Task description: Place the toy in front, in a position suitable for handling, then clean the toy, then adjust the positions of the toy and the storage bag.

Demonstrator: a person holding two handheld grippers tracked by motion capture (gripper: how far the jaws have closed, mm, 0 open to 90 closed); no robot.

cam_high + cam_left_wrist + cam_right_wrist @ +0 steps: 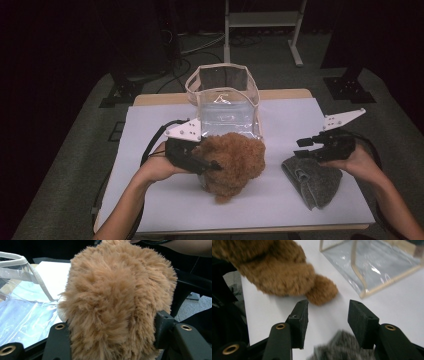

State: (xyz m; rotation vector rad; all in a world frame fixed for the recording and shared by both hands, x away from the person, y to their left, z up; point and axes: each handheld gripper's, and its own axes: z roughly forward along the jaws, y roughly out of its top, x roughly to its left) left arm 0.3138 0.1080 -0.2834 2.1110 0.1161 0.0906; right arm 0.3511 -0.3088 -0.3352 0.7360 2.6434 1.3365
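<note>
Plush toy (pixel 231 162), brown and shaggy, sits clamped between the jaws of the left gripper (pixel 207 164); in the left gripper view its fur (pixel 117 302) bulges up out of the jaws. It rests on or hangs just above the white mat (pixel 165 200), I cannot tell which. Just beyond that gripper stands the clear bag (pixel 225 102), mouth open upward. By my reading the step in hand is carrying the toy to the bag; the next move calls for a lift above the rim and a drop through the mouth. The near wall of the bag stands in the way, and being soft it may fold inward. Off to the side, the right gripper (pixel 312 146) is spread wide and holds nothing, poised just over a grey cloth (pixel 312 181) that lies directly under its jaws.
</note>
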